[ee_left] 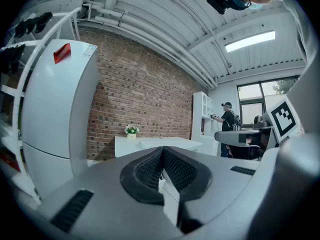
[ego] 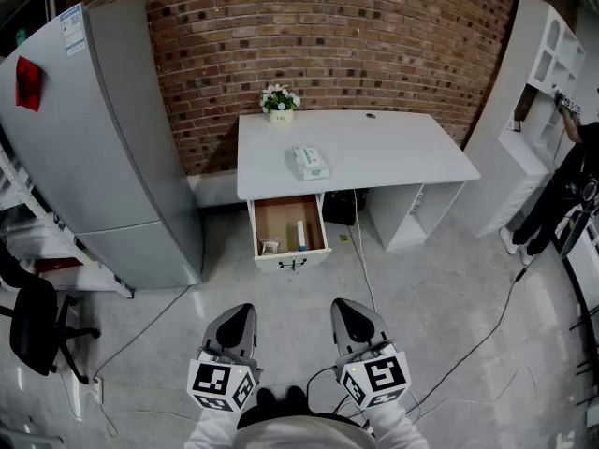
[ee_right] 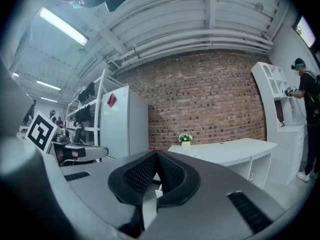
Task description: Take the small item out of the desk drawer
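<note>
Brick wall (ego: 356, 36), white desk (ego: 393, 152), open wooden drawer (ego: 279, 217), left tongs (ego: 241, 311) and right tongs (ego: 345, 306) together

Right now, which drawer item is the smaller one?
The white item at the drawer's front left; the long item to its right lies front to back.

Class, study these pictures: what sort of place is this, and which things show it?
Probably an office or studio workroom: a white desk with an open drawer against a brick wall, an office chair and a tall fridge.
</note>
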### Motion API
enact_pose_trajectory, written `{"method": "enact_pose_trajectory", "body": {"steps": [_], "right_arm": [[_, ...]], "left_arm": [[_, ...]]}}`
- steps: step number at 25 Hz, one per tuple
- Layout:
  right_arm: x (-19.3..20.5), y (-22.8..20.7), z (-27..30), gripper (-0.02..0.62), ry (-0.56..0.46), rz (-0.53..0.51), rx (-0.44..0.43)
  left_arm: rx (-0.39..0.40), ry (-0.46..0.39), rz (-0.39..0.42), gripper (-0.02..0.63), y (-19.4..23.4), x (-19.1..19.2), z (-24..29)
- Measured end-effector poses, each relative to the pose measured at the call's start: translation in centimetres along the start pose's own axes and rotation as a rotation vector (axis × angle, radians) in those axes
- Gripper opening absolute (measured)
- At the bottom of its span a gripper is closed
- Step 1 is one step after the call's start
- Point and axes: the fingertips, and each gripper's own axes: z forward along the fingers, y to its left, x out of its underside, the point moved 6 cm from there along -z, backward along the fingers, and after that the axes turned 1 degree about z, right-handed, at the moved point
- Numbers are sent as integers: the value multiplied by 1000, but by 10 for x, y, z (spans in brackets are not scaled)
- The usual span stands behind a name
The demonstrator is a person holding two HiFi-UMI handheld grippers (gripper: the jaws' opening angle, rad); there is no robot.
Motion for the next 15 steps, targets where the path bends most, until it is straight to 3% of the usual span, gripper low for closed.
{"method": "enact_pose_trajectory", "body": {"steps": [15], "right_arm": [[2, -13, -5, 26, 7, 4, -15]], "left_arm": [[0, 5, -19, 17, -15, 2, 10]]}}
